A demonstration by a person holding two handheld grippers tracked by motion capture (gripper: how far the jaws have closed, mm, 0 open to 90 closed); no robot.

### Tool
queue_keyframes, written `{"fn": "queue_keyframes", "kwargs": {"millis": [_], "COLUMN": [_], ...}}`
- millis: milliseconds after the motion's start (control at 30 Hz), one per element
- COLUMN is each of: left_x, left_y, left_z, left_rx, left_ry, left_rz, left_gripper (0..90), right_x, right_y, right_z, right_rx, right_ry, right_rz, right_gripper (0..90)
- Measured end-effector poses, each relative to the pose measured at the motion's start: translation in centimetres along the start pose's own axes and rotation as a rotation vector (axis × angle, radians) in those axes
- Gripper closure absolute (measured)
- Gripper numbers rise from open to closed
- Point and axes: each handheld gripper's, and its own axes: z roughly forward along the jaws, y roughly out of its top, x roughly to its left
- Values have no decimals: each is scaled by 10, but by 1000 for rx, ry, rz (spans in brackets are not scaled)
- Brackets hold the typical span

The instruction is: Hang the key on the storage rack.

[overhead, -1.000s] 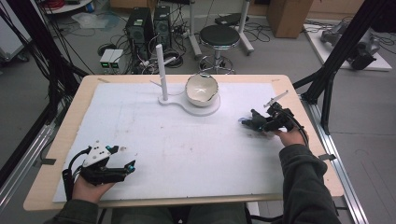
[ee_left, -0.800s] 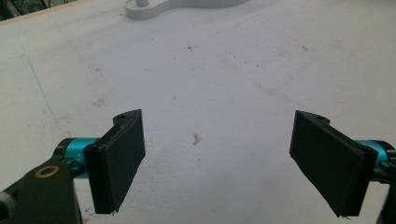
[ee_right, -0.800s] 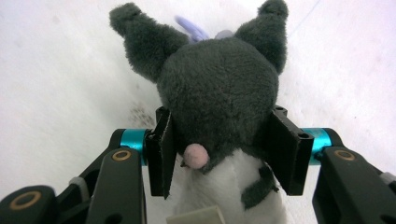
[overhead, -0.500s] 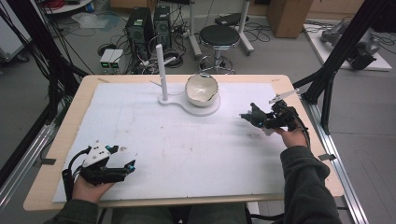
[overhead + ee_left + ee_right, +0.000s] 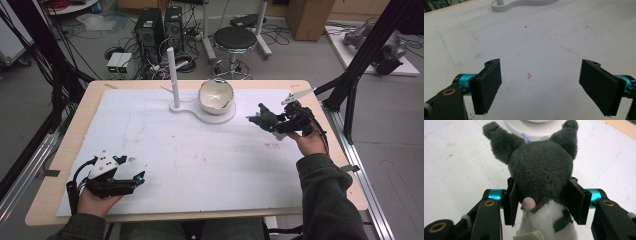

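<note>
A dark grey plush toy with two pointed ears and a white belly sits between the black jaws of my right gripper, which is shut on it. In the high view that right gripper holds the plush toy above the white mat at the right side of the table. A white bowl rests on a white stand with an upright post at the back centre. My left gripper lies near the front left edge, open; the left gripper view shows nothing between its pads.
A white mat covers most of the wooden table. Black frame posts stand to the right of the table. On the floor behind the table are a stool and computer cases.
My right gripper has risen from the mat with the plush toy and shifted left toward the bowl. The left gripper has stayed where it was.
</note>
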Motion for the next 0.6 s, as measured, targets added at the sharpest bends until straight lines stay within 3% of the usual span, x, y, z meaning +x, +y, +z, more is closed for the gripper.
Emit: {"fn": "queue_keyframes", "kwargs": {"millis": [167, 600], "left_x": [0, 0], "left_y": [0, 0], "left_z": [0, 0], "left_rx": [-1, -1], "left_ry": [1, 0], "left_rz": [-1, 1], "left_gripper": [185, 185], "right_x": [8, 26], "right_y": [11, 36], "right_z": [-2, -2], "right_rx": [-11, -48], "right_ry": [16, 83], "right_rz": [-30, -53], "right_gripper": [488, 488]}}
